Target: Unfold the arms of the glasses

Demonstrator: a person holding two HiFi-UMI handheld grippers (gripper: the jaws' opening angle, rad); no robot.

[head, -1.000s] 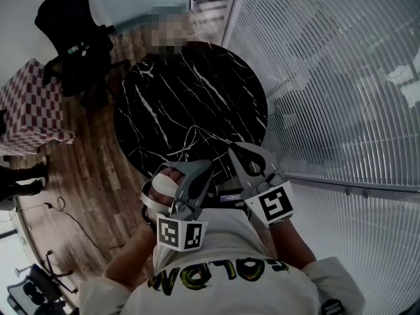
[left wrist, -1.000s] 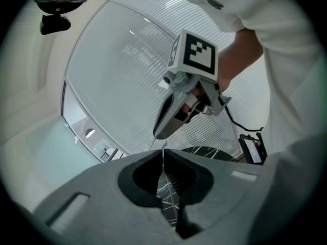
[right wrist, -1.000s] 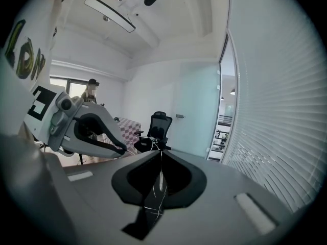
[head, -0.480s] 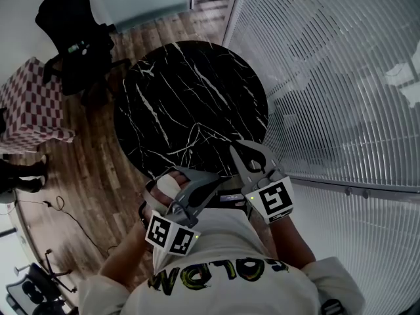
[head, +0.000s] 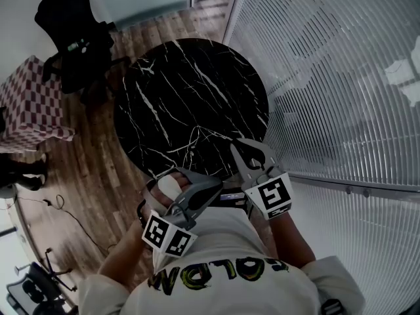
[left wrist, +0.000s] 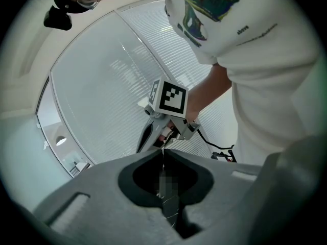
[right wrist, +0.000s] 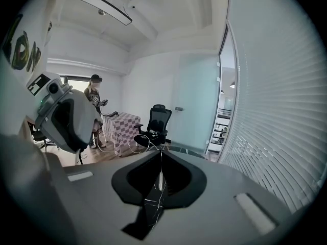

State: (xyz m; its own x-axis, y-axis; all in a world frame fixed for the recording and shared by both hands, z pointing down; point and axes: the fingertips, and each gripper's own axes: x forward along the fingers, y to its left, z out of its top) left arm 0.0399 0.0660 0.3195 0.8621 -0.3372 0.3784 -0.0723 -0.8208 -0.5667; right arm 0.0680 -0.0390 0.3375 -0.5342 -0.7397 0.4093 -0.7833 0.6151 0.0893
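No glasses show in any view. In the head view both grippers hover close to my body at the near edge of the round black marble table point(head: 190, 90). My left gripper point(head: 216, 188) points to the right with its jaws closed and nothing between them; the same closed tips show in the left gripper view point(left wrist: 162, 150). My right gripper point(head: 249, 151) points out over the table, its tips point(right wrist: 161, 152) meeting on nothing. Each gripper appears in the other's camera: the right gripper point(left wrist: 156, 134) and the left gripper point(right wrist: 69, 119).
A black office chair point(head: 72, 38) and a table with a checkered cloth point(head: 29, 104) stand on the wooden floor to the left. A slatted glass wall point(head: 341, 77) runs along the right. A person point(right wrist: 96, 106) stands far off by the checkered table.
The left gripper has swung round so that its tip points more to the right, its marker cube dropping down and left. The right gripper has sunk a little toward the table edge.
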